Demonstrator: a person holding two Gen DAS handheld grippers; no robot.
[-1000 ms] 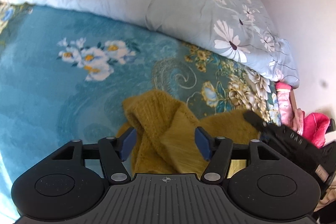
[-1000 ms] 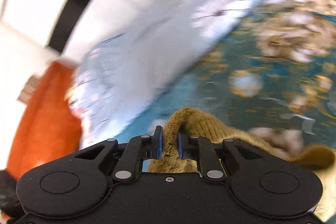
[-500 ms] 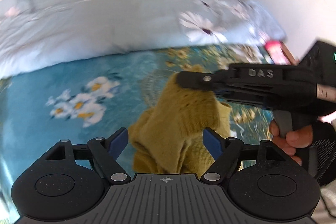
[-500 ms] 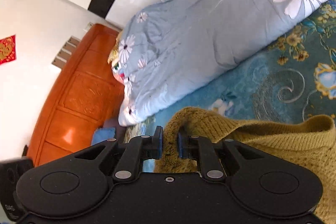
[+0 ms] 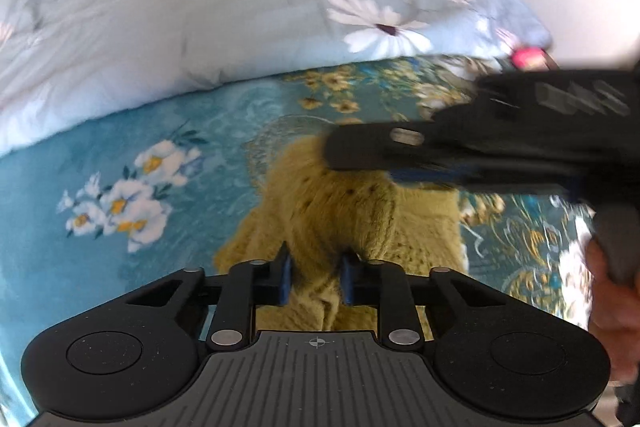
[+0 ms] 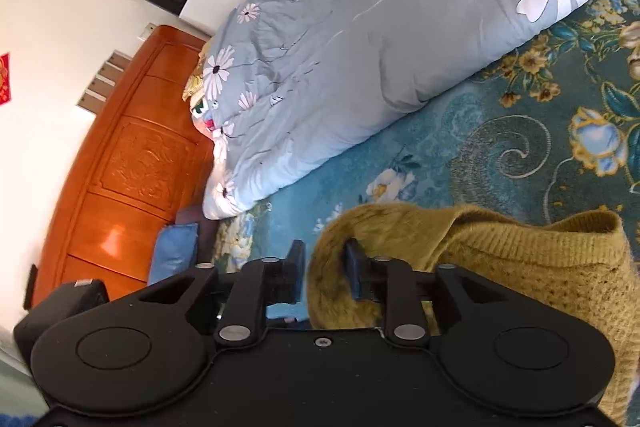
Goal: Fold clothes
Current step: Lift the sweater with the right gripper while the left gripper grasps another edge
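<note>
A mustard knitted sweater (image 5: 340, 211) lies bunched on the teal floral bedspread (image 5: 192, 131). My left gripper (image 5: 316, 277) points down at it, and its jaws are closing with a thick fold of the knit pressed between the blue pads. The right gripper (image 5: 340, 157), blurred, reaches in from the right over the sweater's far end, held by a hand (image 5: 612, 287). In the right wrist view the right gripper (image 6: 324, 267) is opening. The sweater's rolled edge (image 6: 332, 291) still sits between its jaws, with a gap at the left pad.
A pale blue daisy-print duvet (image 5: 200, 7) is heaped along the far side of the bed. A carved orange wooden headboard (image 6: 132, 167) and a blue cushion (image 6: 176, 251) stand at the bed's end. Something pink (image 5: 528, 57) shows by the white wall.
The left gripper sank toward the sweater and went from wide open to closed on a fold. The right gripper swung in over the sweater, then parted its jaws from the edge it held.
</note>
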